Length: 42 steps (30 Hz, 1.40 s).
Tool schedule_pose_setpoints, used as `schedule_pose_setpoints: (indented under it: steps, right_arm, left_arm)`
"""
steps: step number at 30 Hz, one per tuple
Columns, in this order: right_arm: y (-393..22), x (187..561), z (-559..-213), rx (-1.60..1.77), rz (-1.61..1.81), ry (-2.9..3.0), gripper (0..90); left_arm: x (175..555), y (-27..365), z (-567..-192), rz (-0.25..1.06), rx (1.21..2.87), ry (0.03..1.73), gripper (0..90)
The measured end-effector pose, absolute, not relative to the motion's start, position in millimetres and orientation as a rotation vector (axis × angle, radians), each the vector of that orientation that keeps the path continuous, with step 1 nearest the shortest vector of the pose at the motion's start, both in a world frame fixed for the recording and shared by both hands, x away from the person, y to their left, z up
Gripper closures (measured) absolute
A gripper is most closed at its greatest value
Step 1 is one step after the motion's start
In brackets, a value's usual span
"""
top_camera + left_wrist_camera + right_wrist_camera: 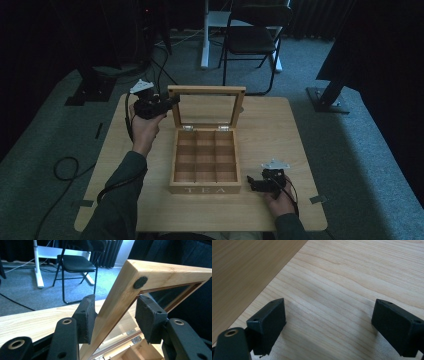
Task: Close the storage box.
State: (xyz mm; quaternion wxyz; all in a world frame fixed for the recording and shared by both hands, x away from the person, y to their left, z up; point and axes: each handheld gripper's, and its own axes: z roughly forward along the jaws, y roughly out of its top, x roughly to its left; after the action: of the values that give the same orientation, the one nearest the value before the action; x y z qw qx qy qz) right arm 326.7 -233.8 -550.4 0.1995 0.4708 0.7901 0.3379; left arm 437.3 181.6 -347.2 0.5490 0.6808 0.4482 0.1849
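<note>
We see the wooden tea box (205,172) at the desk's (280,135) middle, its compartments apparently empty, its glass lid (206,107) raised upright. Our left tool (113,315) straddles the lid's frame corner, one pad touching, the other just off it. Our right tool (329,322) hangs wide open over bare desk beside the box.

From my high view the tea box (205,160) compartments are too dim to read. The lid (150,277) runs off my left gripper view's right edge, and the chair (252,35) is cropped at the top.
</note>
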Motion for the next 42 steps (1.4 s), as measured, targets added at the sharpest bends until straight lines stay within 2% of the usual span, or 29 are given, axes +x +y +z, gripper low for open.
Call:
schedule_pose_setpoints:
  steps: [10, 28, 42]
  right_arm:
    - [-233.8, 326.8, -550.4, 1.316, 0.945, 2.208, 11.6]
    - [-233.8, 326.8, -550.4, 1.317, 0.946, 2.208, 11.6]
    - [-231.6, 328.1, -550.3, 1.316, 0.946, 2.210, 11.6]
  left_arm:
    - [416.8, 176.1, -341.1, 0.510, 1.665, 1.049, 51.5]
    - [387.8, 174.4, -346.3, 0.506, 1.691, 1.057, 50.6]
    - [367.9, 173.1, -353.1, 0.498, 1.702, 1.077, 46.6]
